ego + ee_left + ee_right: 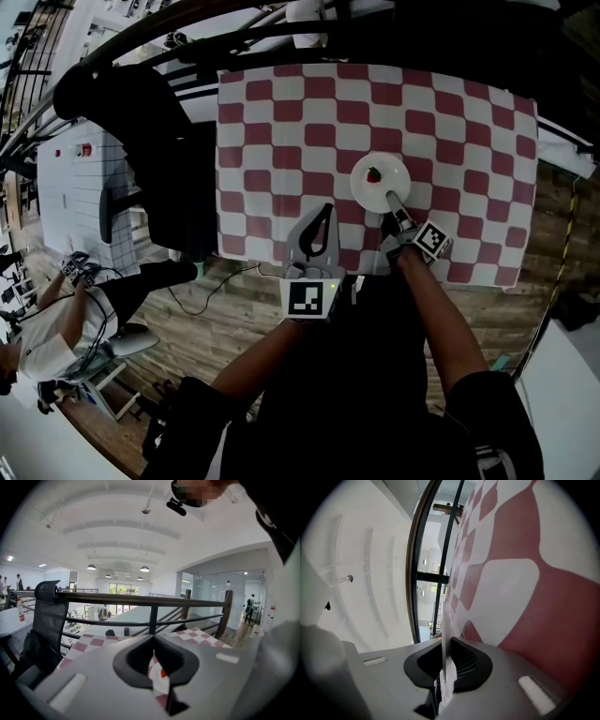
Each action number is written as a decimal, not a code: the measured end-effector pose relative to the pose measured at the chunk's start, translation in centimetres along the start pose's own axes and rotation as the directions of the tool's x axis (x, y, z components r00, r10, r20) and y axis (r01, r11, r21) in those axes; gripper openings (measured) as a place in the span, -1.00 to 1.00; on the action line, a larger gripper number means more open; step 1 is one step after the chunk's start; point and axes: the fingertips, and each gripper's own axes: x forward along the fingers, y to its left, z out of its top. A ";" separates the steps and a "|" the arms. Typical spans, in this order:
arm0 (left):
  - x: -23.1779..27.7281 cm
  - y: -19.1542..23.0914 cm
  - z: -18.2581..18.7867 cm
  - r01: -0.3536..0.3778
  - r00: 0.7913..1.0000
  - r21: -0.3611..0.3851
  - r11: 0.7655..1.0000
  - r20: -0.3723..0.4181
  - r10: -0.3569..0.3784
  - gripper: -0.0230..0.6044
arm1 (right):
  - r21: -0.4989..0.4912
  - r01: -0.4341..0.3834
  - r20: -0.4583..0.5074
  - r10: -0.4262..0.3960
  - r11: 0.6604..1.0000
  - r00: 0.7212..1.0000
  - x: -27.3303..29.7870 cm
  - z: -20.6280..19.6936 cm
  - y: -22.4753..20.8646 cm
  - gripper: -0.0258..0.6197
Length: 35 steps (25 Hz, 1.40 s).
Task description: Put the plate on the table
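At the checkered table (pixel 281 112), right gripper (pixel 392 200) fingers clamp the plate (pixel 373 167) rim (left gripper (pixel 326 212) fingers together).

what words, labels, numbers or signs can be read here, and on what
No readable text.
Cube on left gripper: black-and-white square marker, no letters.
Cube on right gripper: the same.
Red patch at far left: too small to read.

The red item (pixel 374 174) on the plate (pixel 361 190) is too small to identify.
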 end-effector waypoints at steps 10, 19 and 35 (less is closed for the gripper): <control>-0.6 -1.4 -0.8 0.031 0.999 -0.022 0.999 -0.034 -0.032 -0.90 | 0.083 0.113 -0.034 -0.110 0.990 0.993 -0.4 -1.1 -1.2 -0.85; -1.2 -2.5 -0.7 0.072 0.997 -0.030 0.997 -0.026 -0.072 -0.90 | 0.125 0.171 -0.020 -0.170 0.977 0.985 -0.4 -0.8 -1.7 -0.86; -2.4 -3.6 0.0 0.114 0.993 -0.017 0.993 -0.010 -0.115 -0.90 | -0.063 0.373 0.043 -0.371 0.926 0.928 -3.6 0.2 -1.7 -0.21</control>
